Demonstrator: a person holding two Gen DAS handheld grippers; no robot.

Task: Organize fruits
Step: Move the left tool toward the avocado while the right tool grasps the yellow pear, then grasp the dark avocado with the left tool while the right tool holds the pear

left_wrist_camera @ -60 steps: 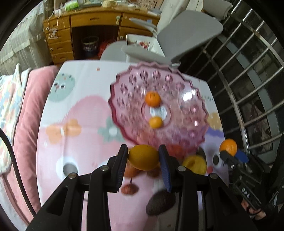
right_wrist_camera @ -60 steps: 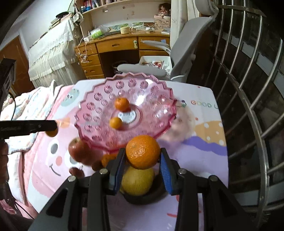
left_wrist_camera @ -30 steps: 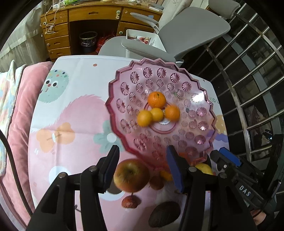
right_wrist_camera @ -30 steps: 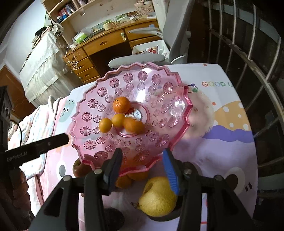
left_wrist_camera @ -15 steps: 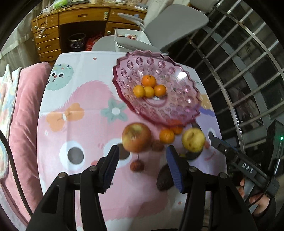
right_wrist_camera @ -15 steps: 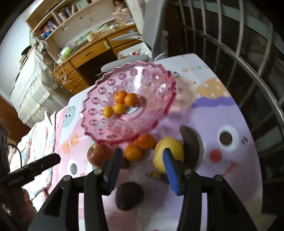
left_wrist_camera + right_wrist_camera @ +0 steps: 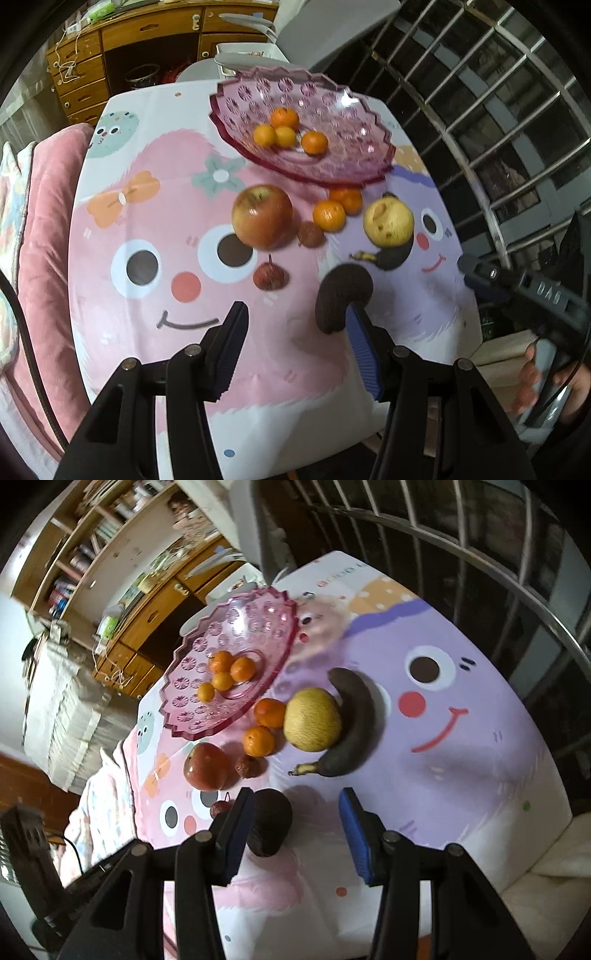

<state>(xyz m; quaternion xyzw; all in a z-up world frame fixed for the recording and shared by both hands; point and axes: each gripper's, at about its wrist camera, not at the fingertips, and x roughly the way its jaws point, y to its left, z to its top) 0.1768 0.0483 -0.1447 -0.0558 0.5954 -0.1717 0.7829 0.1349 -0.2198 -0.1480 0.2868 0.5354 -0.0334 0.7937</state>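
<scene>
Pink dish (image 7: 236,98): 4 oranges (image 7: 284,118). Cloth (image 7: 122,173): apple (image 7: 262,216), pear (image 7: 388,221), banana (image 7: 354,720). L gripper (image 7: 297,347), R gripper (image 7: 295,827): jaws wide, empty.

Six oranges (image 7: 283,118), perhaps two lychees (image 7: 311,234).

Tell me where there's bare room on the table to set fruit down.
The pink side of the cartoon tablecloth, left of the red apple, is bare. So is the purple side, right of the blackened banana. The strip along the pink glass plate is crowded with the tangerines and the yellow pear.
</scene>
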